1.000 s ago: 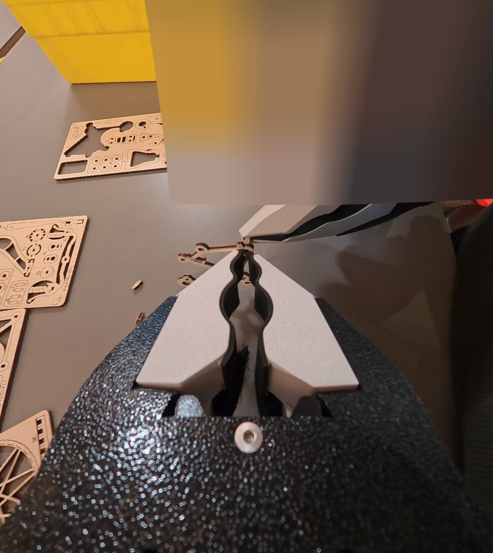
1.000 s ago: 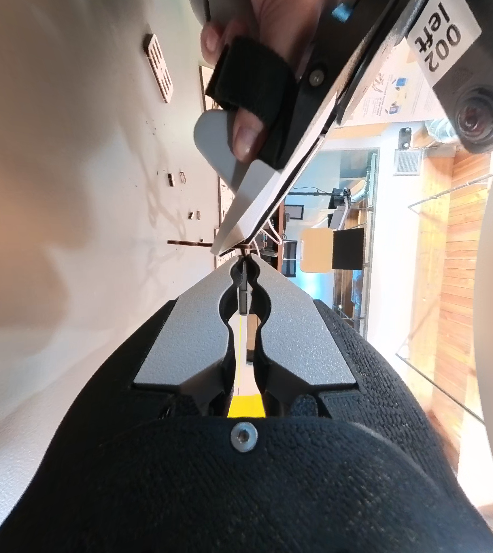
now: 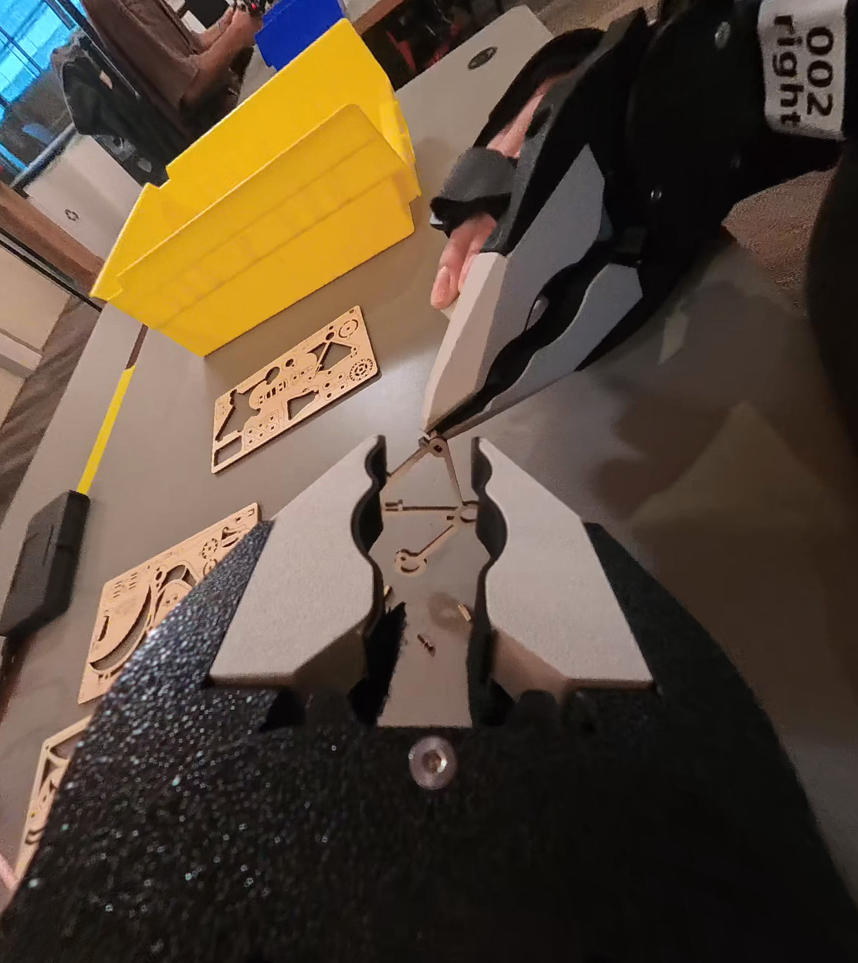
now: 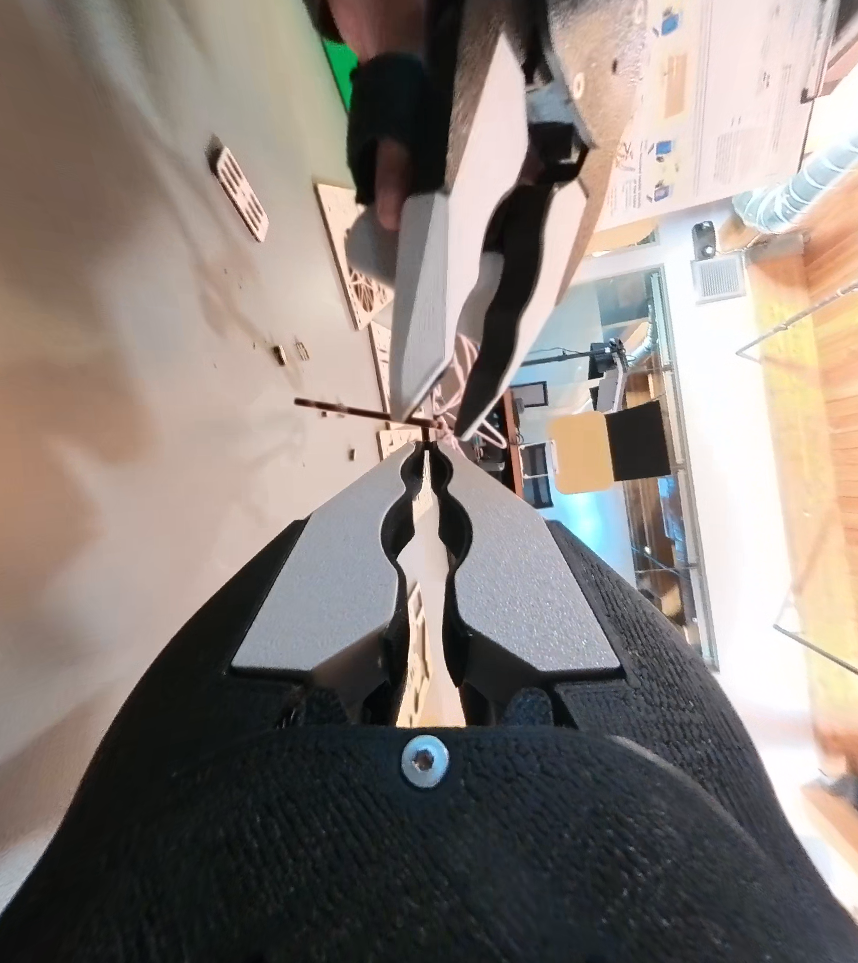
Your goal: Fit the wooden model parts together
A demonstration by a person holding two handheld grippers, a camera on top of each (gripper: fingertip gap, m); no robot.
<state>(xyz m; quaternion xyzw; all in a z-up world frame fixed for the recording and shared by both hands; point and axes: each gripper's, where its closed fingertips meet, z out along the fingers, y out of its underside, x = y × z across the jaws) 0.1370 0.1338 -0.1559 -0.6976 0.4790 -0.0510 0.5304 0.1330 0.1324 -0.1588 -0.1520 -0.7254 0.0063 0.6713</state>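
My left gripper (image 3: 426,448) stands open, the wooden frame piece (image 3: 429,508) hanging between its fingers untouched. My right gripper (image 3: 429,430), entering from two o'clock, pinches the piece's top corner above the grey table (image 3: 166,417).

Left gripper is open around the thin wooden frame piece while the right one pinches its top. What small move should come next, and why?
Probably close the left gripper on the wooden frame piece. Its fingers stand apart on either side of the piece, which hangs above the table held only at its top corner by the right gripper. A second grip should steady it for fitting.
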